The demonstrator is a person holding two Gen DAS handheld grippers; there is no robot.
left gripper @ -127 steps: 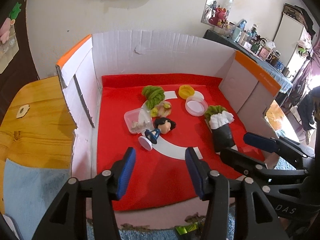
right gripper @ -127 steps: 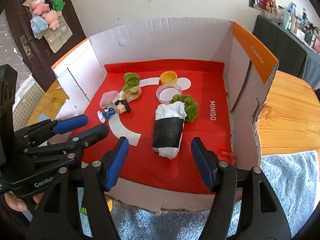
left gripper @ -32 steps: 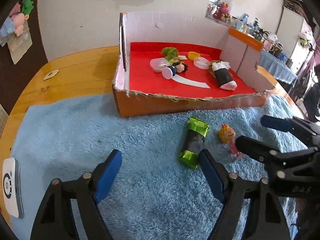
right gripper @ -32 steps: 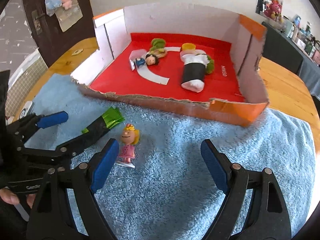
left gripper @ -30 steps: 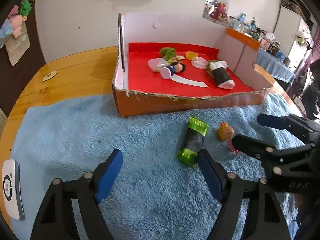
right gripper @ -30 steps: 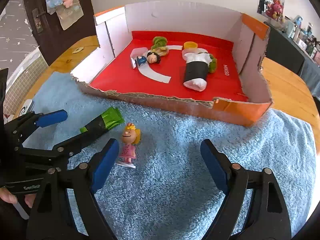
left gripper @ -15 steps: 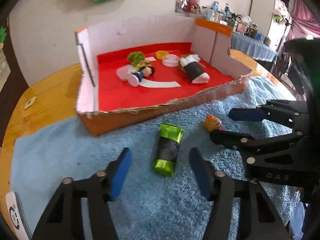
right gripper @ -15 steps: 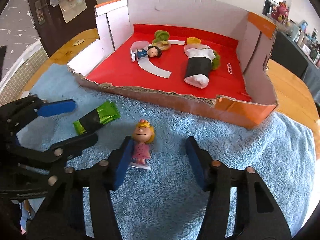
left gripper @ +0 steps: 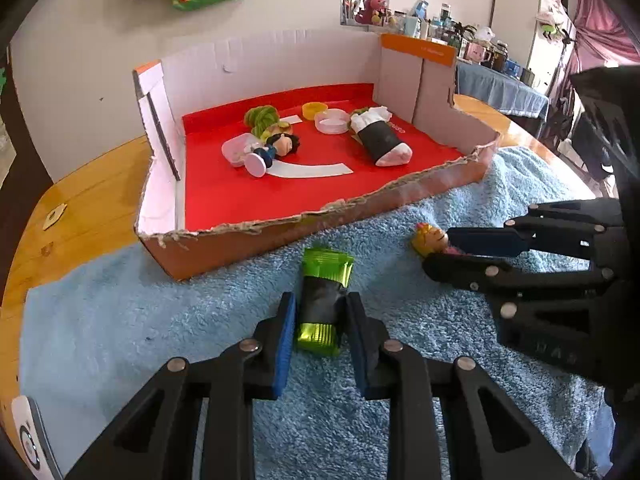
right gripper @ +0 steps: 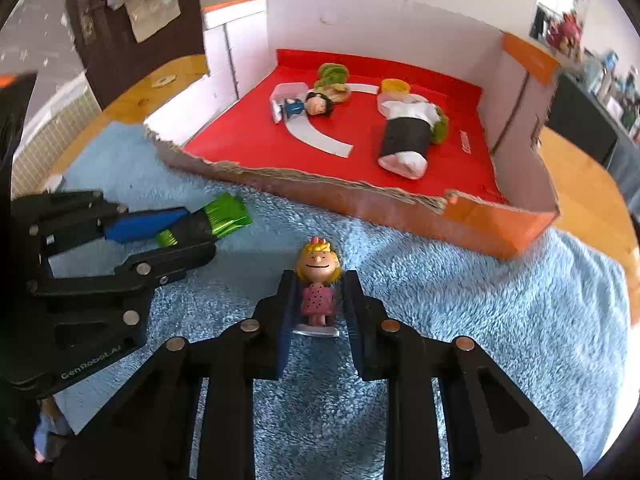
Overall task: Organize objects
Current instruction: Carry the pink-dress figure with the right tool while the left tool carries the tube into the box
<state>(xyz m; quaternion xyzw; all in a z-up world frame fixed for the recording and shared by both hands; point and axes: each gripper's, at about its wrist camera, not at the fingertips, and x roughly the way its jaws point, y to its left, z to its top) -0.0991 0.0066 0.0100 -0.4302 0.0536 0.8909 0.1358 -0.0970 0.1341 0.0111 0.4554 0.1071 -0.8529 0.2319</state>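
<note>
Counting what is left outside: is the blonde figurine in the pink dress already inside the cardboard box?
No, the blonde figurine stands on the blue towel in front of the cardboard box, between the right gripper fingers.

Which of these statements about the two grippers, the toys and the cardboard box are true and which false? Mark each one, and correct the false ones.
1. The left gripper is shut on the green-ended snack bar. True; its jaws have just been closing.
2. The right gripper holds the dark-haired figurine. False: it is shut on the blonde figurine in a pink dress; the dark-haired figurine lies in the box.
3. The blonde figurine lies inside the cardboard box. False: it stands on the blue towel, in front of the box.
4. The black-and-white roll lies on the box's red floor. True.
</note>
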